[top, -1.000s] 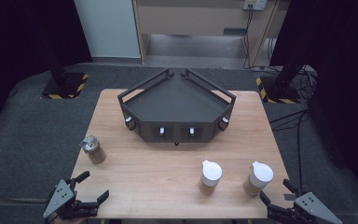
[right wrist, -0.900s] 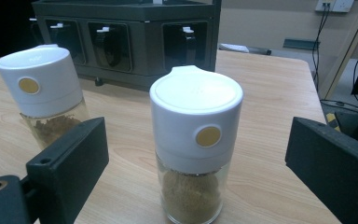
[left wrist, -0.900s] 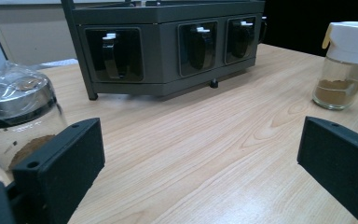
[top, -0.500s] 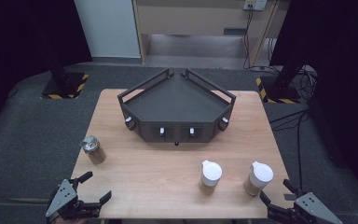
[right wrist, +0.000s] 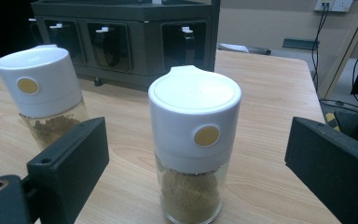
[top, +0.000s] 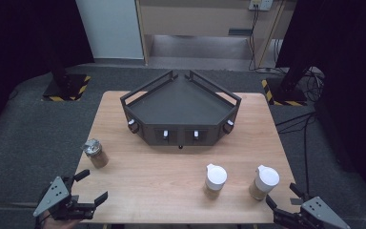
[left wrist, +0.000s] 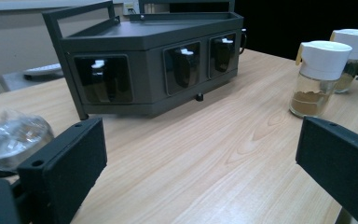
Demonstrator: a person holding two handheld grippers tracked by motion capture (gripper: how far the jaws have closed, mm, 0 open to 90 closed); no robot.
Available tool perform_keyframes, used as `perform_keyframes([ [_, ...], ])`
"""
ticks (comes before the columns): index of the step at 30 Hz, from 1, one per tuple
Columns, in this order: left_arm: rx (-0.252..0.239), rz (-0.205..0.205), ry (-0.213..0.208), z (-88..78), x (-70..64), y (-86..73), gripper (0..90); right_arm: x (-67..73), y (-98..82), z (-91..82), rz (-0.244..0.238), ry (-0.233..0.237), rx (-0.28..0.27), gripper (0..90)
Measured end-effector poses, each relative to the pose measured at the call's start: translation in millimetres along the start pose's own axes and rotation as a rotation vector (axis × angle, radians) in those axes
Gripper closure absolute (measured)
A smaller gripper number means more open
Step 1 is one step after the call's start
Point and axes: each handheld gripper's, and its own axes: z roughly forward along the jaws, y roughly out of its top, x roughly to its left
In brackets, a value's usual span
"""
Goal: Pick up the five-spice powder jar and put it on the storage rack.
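Jaws of the right gripper (top: 286,206) are spread wide and empty, with the white-capped spice jar (right wrist: 193,140) seen standing between them, untouched, at the table's (top: 171,181) near right edge. The left gripper (top: 86,191) is likewise held released, near the silver-capped jar (top: 94,152).

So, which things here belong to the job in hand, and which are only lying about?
In the job:
- right gripper, open
- white-lidded spice jar between its jaws
- left gripper, open
- foil-topped jar near it

Lying about:
- second white-lidded jar
- black rack
- table
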Motion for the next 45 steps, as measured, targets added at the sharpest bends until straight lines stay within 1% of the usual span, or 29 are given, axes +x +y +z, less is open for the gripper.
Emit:
perform_keyframes([
  [1, 0.000, 0.000, 0.000, 0.0, 0.0, 0.0, 0.9, 0.0, 0.0, -0.1, 0.000, 0.001, 0.000, 6.1],
  [2, 0.003, -0.003, -0.004, -1.5, 5.2, 4.2, 0.9, -0.1, -0.1, -0.1, 0.000, 0.001, -0.001, 6.1],
  [6, 0.012, -0.002, 0.002, -3.4, 12.9, 10.5, 1.1, -0.1, 0.0, 0.1, 0.001, 0.001, 0.000, 6.1],
  [8, 0.019, -0.011, -0.004, -4.3, 22.2, 15.6, 1.1, -0.2, 0.0, 0.1, 0.000, 0.002, 0.000, 6.1],
  [9, 0.019, -0.011, -0.004, -4.3, 22.2, 15.6, 1.2, -0.2, 0.0, 0.1, 0.000, 0.002, 0.000, 6.1],
  [10, 0.026, -0.013, -0.010, -4.2, 28.7, 19.1, 1.3, -0.1, 0.0, 0.1, 0.000, 0.001, 0.000, 6.2],
  [12, 0.027, -0.015, -0.011, -3.9, 31.8, 20.4, 1.4, -0.5, -0.1, 0.1, 0.003, 0.003, 0.000, 6.2],
  [14, 0.029, -0.021, -0.005, -2.7, 37.2, 22.2, 1.5, -0.8, -0.2, 0.2, 0.004, 0.004, 0.000, 6.3],
  [15, 0.027, -0.029, -0.002, -1.5, 43.7, 23.4, 1.5, -0.7, -0.2, 0.3, 0.004, 0.004, 0.001, 6.3],
  [17, 0.039, -0.025, 0.016, 0.0, 47.6, 26.1, 1.6, -0.8, -0.2, 0.3, 0.004, 0.004, 0.001, 6.2],
  [19, 0.041, -0.023, 0.021, 0.2, 48.7, 26.6, 1.8, -0.7, -0.2, 0.3, 0.004, 0.003, 0.001, 6.3],
  [20, 0.050, -0.027, 0.034, 2.0, 55.8, 28.3, 1.8, -0.8, -0.2, 0.3, 0.004, 0.003, 0.001, 6.3],
  [21, 0.050, -0.027, 0.034, 2.0, 55.8, 28.3, 1.9, -0.8, -0.2, 0.3, 0.004, 0.003, 0.001, 6.3],
  [22, 0.055, -0.030, 0.040, 4.3, 62.3, 28.2, 1.9, -0.8, -0.1, 0.5, 0.003, 0.004, 0.001, 6.3],
  [23, 0.055, -0.030, 0.040, 4.3, 62.3, 28.2, 2.0, -0.8, -0.1, 0.5, 0.003, 0.004, 0.001, 6.3],
  [25, 0.073, -0.034, 0.048, 7.4, 68.6, 28.6, 2.1, -0.8, -0.1, 0.5, 0.003, 0.005, 0.002, 6.4],
  [26, 0.082, -0.043, 0.059, 10.7, 74.2, 27.3, 2.1, -0.9, -0.1, 0.5, 0.002, 0.004, 0.001, 6.4],
  [27, 0.082, -0.043, 0.059, 10.7, 74.2, 27.3, 2.2, -1.0, -0.1, 0.5, 0.003, 0.005, 0.001, 6.4],
  [28, 0.087, -0.059, 0.065, 13.6, 80.5, 24.8, 2.2, -1.1, -0.1, 0.6, 0.003, 0.005, 0.002, 6.4],
  [31, 0.096, -0.061, 0.076, 16.8, 85.6, 22.6, 2.3, -1.0, 0.0, 0.7, 0.002, 0.006, 0.002, 6.5],
  [32, 0.098, -0.078, 0.082, 19.6, 92.4, 19.2, 2.3, -1.1, 0.0, 0.7, 0.001, 0.008, 0.003, 6.5],
  [35, 0.101, -0.083, 0.092, 22.4, 97.6, 15.9, 2.5, -1.1, 0.1, 0.8, 0.001, 0.008, 0.003, 6.5],
  [36, 0.099, -0.098, 0.102, 25.4, 102.2, 11.6, 2.5, -1.3, 0.0, 0.8, 0.002, 0.008, 0.003, 6.6],
  [37, 0.099, -0.098, 0.102, 25.4, 102.2, 11.6, 2.6, -1.4, -0.1, 0.8, 0.002, 0.008, 0.003, 6.6],
  [38, 0.098, -0.118, 0.108, 28.9, 107.0, 7.6, 2.6, -1.4, -0.1, 0.9, 0.002, 0.008, 0.003, 6.7],
  [39, 0.098, -0.118, 0.108, 28.9, 107.0, 7.6, 2.6, -1.4, -0.1, 0.9, 0.002, 0.008, 0.003, 6.7],
  [40, 0.095, -0.133, 0.111, 32.4, 110.7, 4.0, 2.7, -1.3, 0.0, 0.9, 0.002, 0.009, 0.004, 6.7],
  [42, 0.099, -0.144, 0.116, 36.1, 113.8, 1.5, 2.8, -1.3, 0.0, 0.8, 0.001, 0.009, 0.004, 6.7],
  [45, 0.100, -0.144, 0.118, 39.9, 115.8, -0.6, 3.3, -1.4, 0.0, 0.8, 0.001, 0.008, 0.004, 6.7],
])
